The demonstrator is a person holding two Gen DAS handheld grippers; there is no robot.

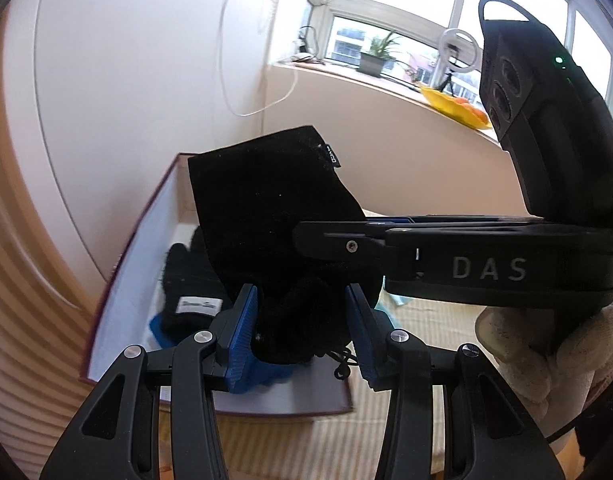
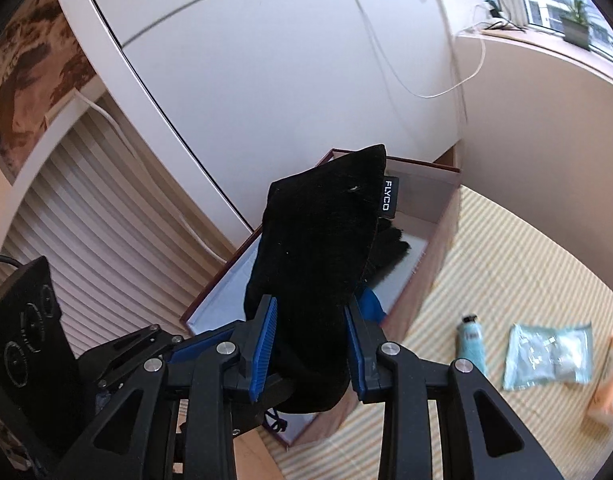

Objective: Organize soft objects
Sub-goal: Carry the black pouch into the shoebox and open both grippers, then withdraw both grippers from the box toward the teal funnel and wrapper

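Note:
A black velvet pouch (image 1: 266,208) with a small FLYCO tag hangs above an open box (image 1: 118,280). My left gripper (image 1: 302,320) is shut on the bunched lower end of the pouch, with the blue pads pressing on both sides. From the right, my right gripper (image 1: 302,234) reaches in and grips the same pouch at its side. In the right wrist view the pouch (image 2: 326,240) stands up between the pads of the right gripper (image 2: 310,328), over the box (image 2: 434,256). In the box lie a black knit glove (image 1: 190,280) with a white label and something blue (image 1: 162,328).
A white-gloved hand (image 1: 546,352) holds the right gripper. On the striped mat right of the box lie a pale blue tube (image 2: 472,344), a clear packet (image 2: 546,356) and an orange carton (image 2: 610,384). A white cabinet stands behind the box. A yellow bowl (image 1: 454,106) sits on the windowsill.

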